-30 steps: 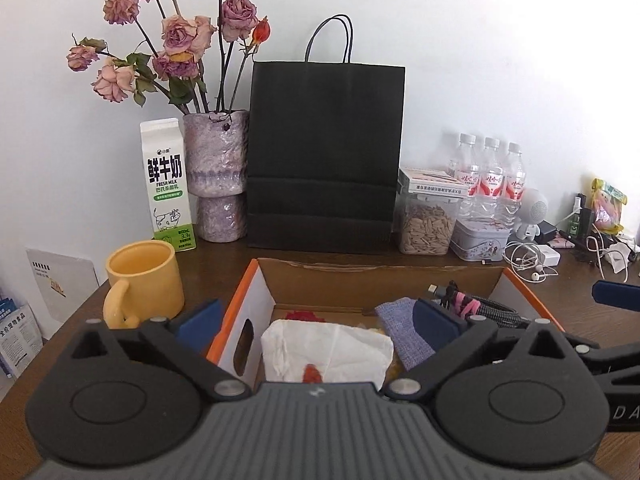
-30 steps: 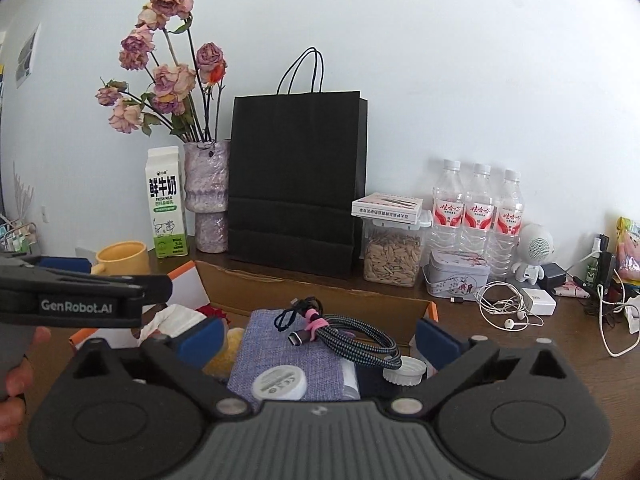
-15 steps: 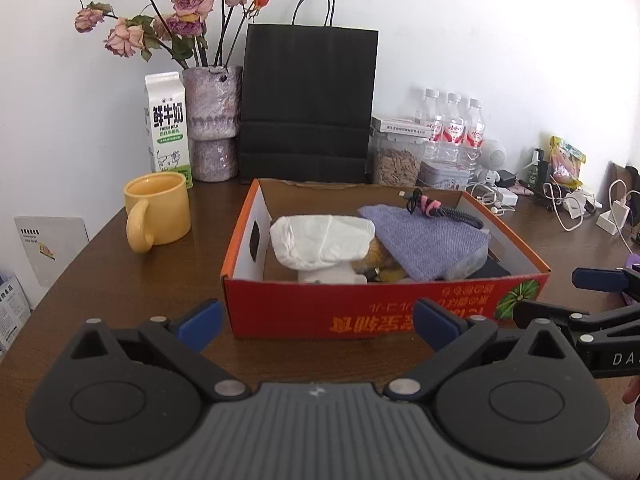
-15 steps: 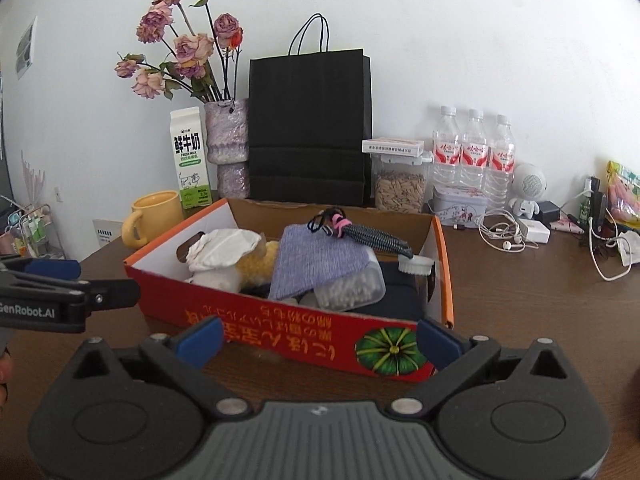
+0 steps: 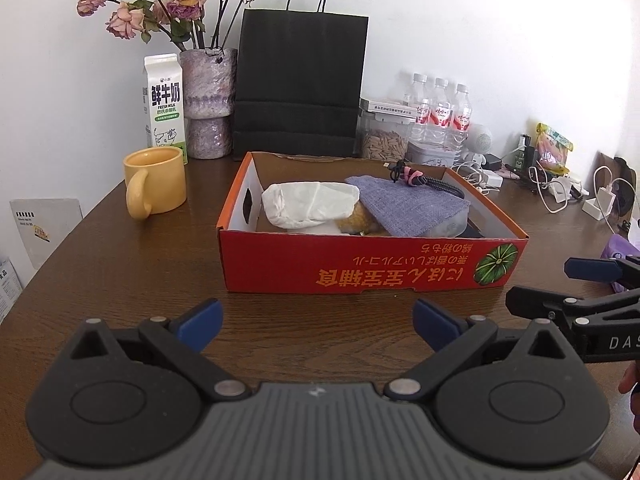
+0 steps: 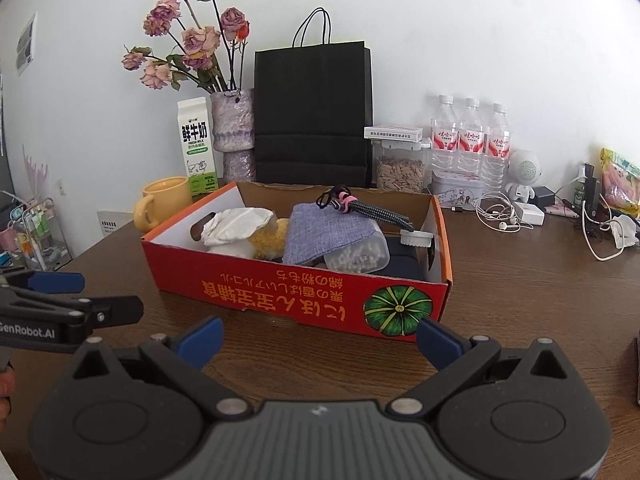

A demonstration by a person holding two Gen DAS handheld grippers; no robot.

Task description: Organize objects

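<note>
A red cardboard box (image 5: pixel 360 264) (image 6: pixel 280 292) sits on the brown table. Inside lie a white cloth bundle (image 5: pixel 308 204) (image 6: pixel 236 224), a grey-blue fabric pouch (image 5: pixel 408 204) (image 6: pixel 324 232), a braided cable with a pink tie (image 5: pixel 424 180) (image 6: pixel 368 208), something yellow (image 6: pixel 268 240), a clear container of white beads (image 6: pixel 360 256) and a white cap (image 6: pixel 416 238). My left gripper (image 5: pixel 316 320) is open and empty, in front of the box. My right gripper (image 6: pixel 318 334) is open and empty, also in front of it. Each shows at the edge of the other's view.
Behind the box stand a yellow mug (image 5: pixel 156 186), a milk carton (image 5: pixel 165 104), a vase of dried roses (image 5: pixel 208 100), a black paper bag (image 5: pixel 300 88), a seed jar (image 5: pixel 384 136), water bottles (image 5: pixel 440 116), and chargers and cables (image 5: pixel 560 188) at the right.
Both grippers have pulled back and up from over the box to in front of it, open and empty throughout. The box contents have not moved.
</note>
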